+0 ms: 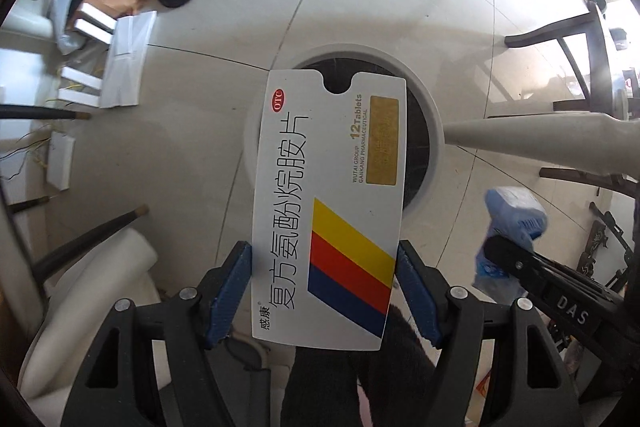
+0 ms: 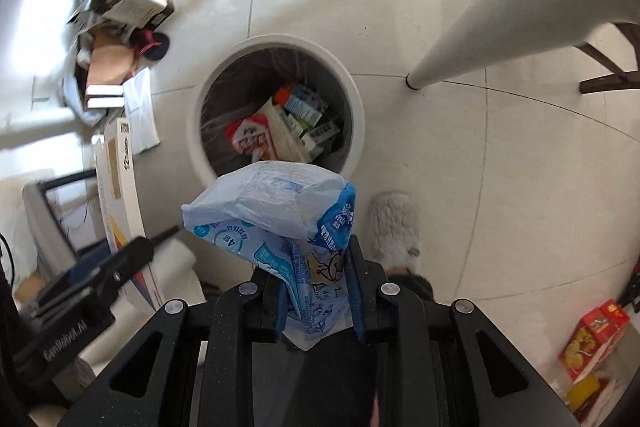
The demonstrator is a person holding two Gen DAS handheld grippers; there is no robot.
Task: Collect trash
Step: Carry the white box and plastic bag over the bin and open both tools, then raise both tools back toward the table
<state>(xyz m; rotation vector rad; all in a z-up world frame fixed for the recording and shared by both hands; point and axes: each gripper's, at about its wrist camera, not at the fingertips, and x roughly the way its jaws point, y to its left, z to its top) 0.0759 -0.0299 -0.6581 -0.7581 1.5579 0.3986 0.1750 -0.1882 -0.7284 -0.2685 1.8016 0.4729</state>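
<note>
Below me I see the pale tiled floor (image 2: 520, 187), and on it the round white trash bin (image 2: 362, 115) with a clear liner, already holding several cartons and boxes; one red-and-white carton (image 2: 250, 139) leans against its near wall. White table legs (image 2: 500, 27) stand to the right of the bin, and a heap of cardboard and sandals (image 2: 120, 27) lies toward the far left of the floor. My left tongs (image 1: 324, 291) are clenched on the lower half of a flat white medicine box (image 1: 332, 203) with yellow, red and blue stripes, which I hold directly above the bin's opening, covering much of it in the left wrist view. My right tongs (image 2: 318, 287) are pinched tight on a crumpled blue-and-white plastic tissue wrapper (image 2: 272, 211), held in the air just short of the bin's near rim. A fluffy grey slipper (image 2: 394, 227) rests on the floor beside the right tongs.
</note>
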